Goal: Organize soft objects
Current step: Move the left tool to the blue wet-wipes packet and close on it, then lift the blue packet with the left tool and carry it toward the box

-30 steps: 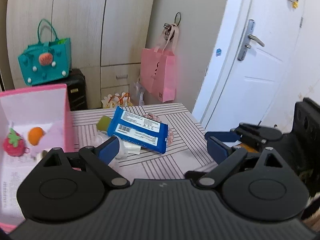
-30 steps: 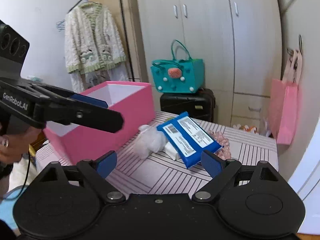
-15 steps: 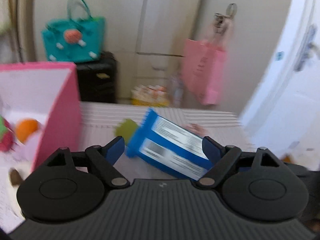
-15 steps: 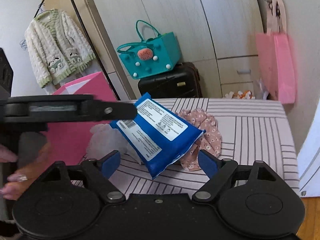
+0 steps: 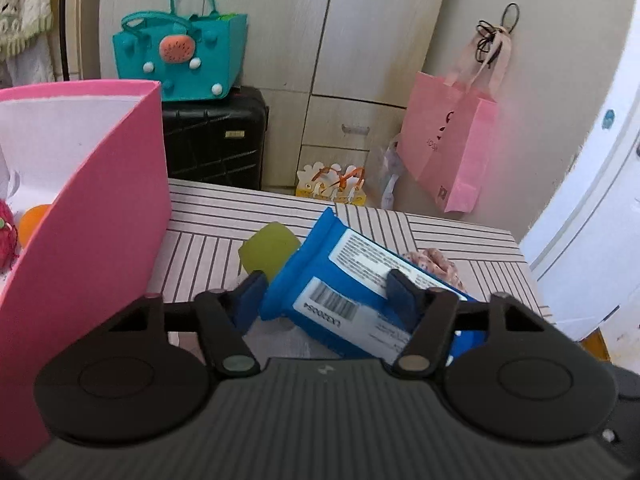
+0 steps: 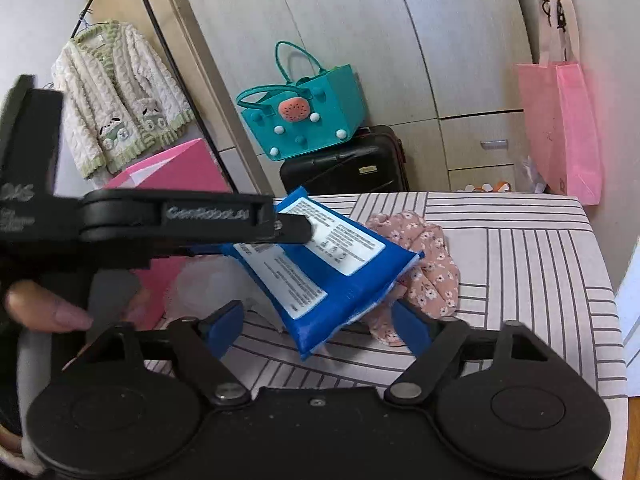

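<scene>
Left wrist view: the left gripper (image 5: 324,292) has its jaws closing around the near end of the blue pack (image 5: 360,292); the pack is between the fingers, the right pad is on its white label, the left pad beside its edge, but a firm press I cannot tell. The label carries a barcode w/ digits under it, too blurred to read. The pack lies on the striped table (image 5: 460,236). Behind the pack, touching it, is a green soft block (image 5: 268,252); to the right of the pack, a floral cloth (image 5: 432,260). Left of the pack stands the pink box (image 5: 100,208), and in it an orange ball (image 5: 34,218) and a red strawberry toy (image 5: 6,236).

Right wrist view: the right gripper (image 6: 320,328) has jaws closing, approx. half open, w/ the pack's (image 6: 320,280) low corner between the fingers, pads apart from it. The left gripper's arm (image 6: 180,220) reaches over the pack's far end and bears the text "GenRobot.AI". A hand (image 6: 48,308) holds it. The floral cloth (image 6: 424,264) lies right of the pack, partly under it; a white crumpled item (image 6: 208,288) sits left of the pack.
</scene>
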Demonstrator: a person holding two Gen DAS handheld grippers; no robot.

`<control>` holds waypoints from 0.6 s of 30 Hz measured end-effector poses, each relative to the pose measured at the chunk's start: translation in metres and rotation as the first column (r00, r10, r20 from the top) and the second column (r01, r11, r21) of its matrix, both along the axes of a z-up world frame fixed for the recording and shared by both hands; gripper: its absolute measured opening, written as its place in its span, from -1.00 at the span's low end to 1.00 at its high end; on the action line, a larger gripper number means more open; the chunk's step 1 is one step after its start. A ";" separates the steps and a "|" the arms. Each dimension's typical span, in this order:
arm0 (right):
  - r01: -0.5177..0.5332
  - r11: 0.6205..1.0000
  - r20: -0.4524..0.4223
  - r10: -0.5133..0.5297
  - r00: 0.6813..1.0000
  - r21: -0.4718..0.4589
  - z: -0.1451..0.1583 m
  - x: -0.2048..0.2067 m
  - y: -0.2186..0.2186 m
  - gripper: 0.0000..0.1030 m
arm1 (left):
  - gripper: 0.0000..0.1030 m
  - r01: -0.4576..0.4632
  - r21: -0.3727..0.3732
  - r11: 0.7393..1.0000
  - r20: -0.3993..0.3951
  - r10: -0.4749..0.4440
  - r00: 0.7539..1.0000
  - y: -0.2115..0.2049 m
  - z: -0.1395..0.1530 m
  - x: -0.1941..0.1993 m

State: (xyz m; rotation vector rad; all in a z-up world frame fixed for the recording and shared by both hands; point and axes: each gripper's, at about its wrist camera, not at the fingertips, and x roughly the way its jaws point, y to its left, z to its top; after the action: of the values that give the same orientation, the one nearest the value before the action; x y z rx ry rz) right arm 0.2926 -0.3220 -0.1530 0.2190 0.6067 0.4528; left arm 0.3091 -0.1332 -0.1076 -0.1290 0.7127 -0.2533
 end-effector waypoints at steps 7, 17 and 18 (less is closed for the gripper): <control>0.021 1.000 0.009 -0.021 1.000 -0.011 -0.003 -0.005 0.000 -0.11 | -0.06 0.070 -0.021 0.997 -0.015 -0.070 0.997 0.001 0.002 -0.009; 0.009 0.996 0.032 -0.006 0.999 -0.088 0.004 -0.015 0.004 -0.21 | -0.07 0.131 0.045 0.990 0.029 -0.133 0.991 -0.003 0.006 -0.030; 0.010 0.995 0.039 -0.006 0.999 -0.099 0.005 -0.017 0.004 -0.21 | -0.07 0.142 0.062 0.988 0.037 -0.144 0.989 -0.005 0.007 -0.035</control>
State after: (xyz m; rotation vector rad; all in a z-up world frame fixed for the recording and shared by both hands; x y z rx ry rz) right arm 0.2757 -0.3180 -0.1479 0.1182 0.5887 0.4170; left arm 0.2744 -0.1381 -0.1002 -0.0163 0.6886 -0.3708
